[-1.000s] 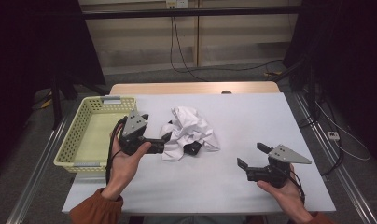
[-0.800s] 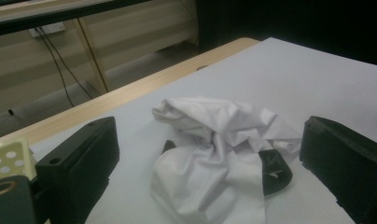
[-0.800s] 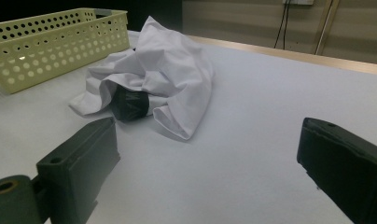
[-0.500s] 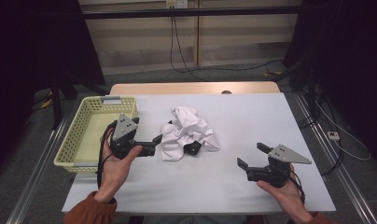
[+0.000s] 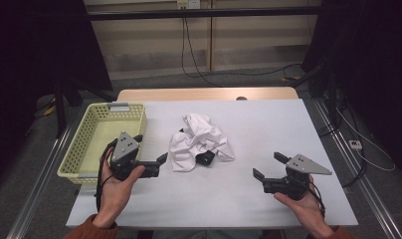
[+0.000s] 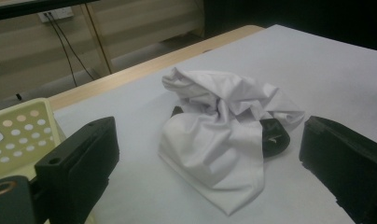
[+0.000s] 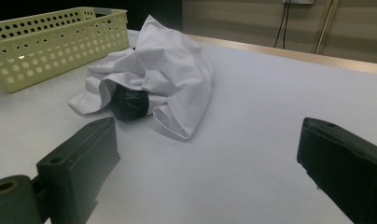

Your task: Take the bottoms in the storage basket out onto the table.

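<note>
We see a crumpled white garment [image 5: 200,142] lying near the middle of the white worktop [image 5: 268,124], with a black band or cuff [image 5: 205,158] poking out from its near edge. To its left stands a pale yellow perforated basket [image 5: 97,149] at the worktop's left edge, with nothing visible inside it. Nothing lies between either pair of tongs and the cloth; the sheet around it is bare.

Our left tongs [image 5: 150,160] sit just beside the basket's near right corner, jaws spread and gripping nothing, pointed toward the garment and close to its left edge without touching it. In the left gripper view the garment [image 6: 224,130] lies between and beyond the two black jaws, the basket's corner [image 6: 23,135] at the left.

Our right tongs [image 5: 268,166] rest low near the front right of the worktop, well apart from the cloth, jaws likewise spread and empty. The right gripper view shows the garment [image 7: 158,79] ahead and the basket [image 7: 51,42] behind it.

Compared with a second ago, the left tongs have drawn back leftward from the garment's edge toward the basket; the right tongs and the garment have not shifted.
</note>
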